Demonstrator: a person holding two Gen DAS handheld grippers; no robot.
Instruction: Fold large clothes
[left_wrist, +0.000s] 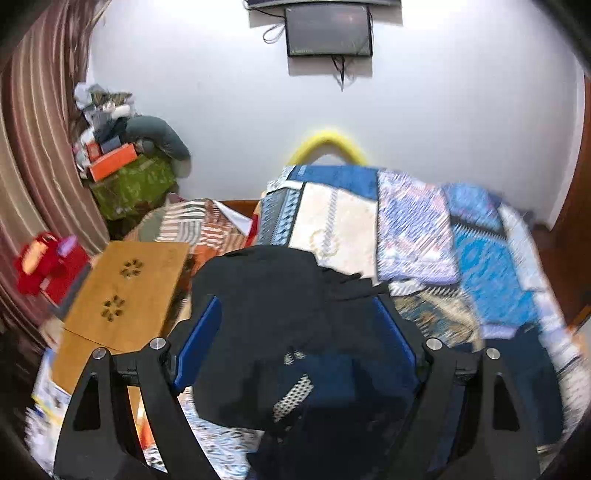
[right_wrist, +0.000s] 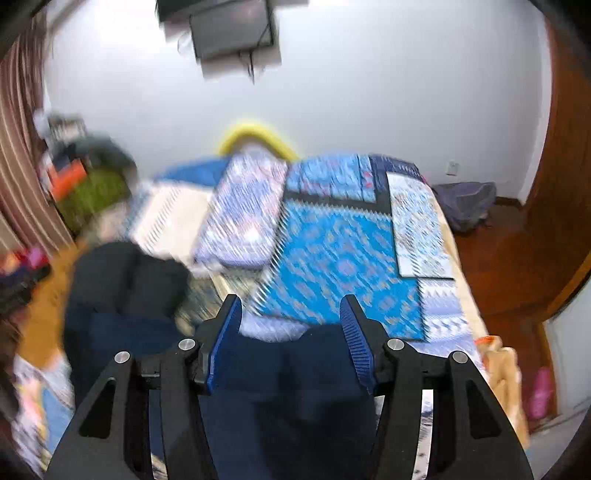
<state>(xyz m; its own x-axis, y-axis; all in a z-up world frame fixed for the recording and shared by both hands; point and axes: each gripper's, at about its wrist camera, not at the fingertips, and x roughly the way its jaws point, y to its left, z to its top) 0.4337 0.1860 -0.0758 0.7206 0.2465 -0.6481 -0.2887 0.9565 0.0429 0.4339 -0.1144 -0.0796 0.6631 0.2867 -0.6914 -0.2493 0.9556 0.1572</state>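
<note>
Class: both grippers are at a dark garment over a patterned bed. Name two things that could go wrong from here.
1. The left gripper stands wide with the dark garment bunched between its fingers, so the cloth may slip free.
2. The wooden lap table sits close beside the garment; hanging fabric could snag it.

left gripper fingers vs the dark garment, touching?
Touching. Left wrist view: the dark garment bunches between the left gripper fingers and covers part of the right one, lying against both blue pads.
</note>
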